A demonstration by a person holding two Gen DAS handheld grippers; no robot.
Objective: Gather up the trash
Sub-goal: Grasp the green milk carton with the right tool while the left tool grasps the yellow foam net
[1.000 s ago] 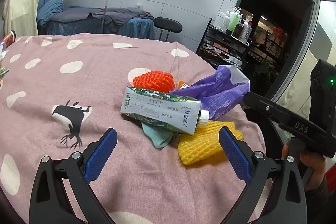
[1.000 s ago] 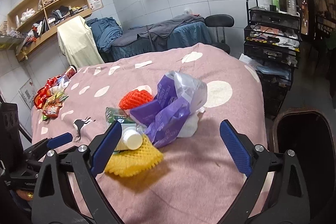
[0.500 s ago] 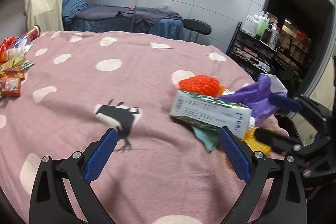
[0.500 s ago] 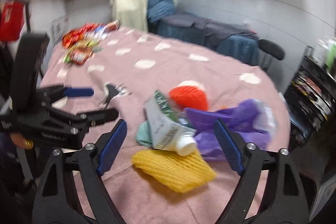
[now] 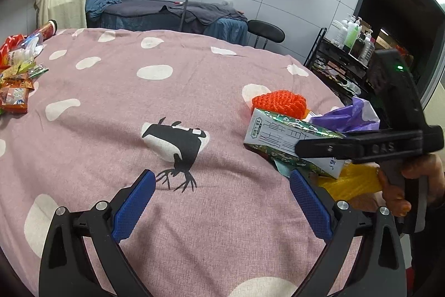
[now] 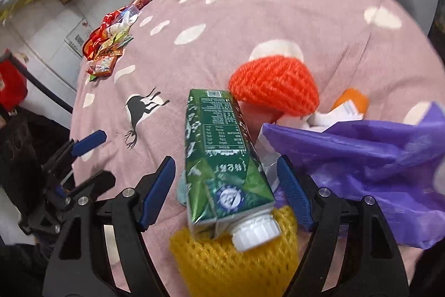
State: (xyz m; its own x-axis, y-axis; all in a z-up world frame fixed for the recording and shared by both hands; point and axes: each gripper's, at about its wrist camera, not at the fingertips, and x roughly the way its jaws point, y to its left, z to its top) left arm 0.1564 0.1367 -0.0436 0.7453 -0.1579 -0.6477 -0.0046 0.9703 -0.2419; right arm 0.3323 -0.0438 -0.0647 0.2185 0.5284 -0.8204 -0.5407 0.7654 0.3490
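We straddled the green carton [image 6: 222,157], lying atop the trash heap at the bench's [image 5: 139,102] three o'clock edge, with our right gripper [image 6: 226,191], its jaws closing but not yet touching it, while our left gripper [image 5: 222,202] waited with jaws spread and empty.

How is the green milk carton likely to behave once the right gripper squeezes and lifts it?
The green carton has creased, dented walls, so it probably gives under the closing right gripper, whose pads are not yet touching it. It looks emptied, likely light. It rests on the yellow foam net, so it may shift when touched.
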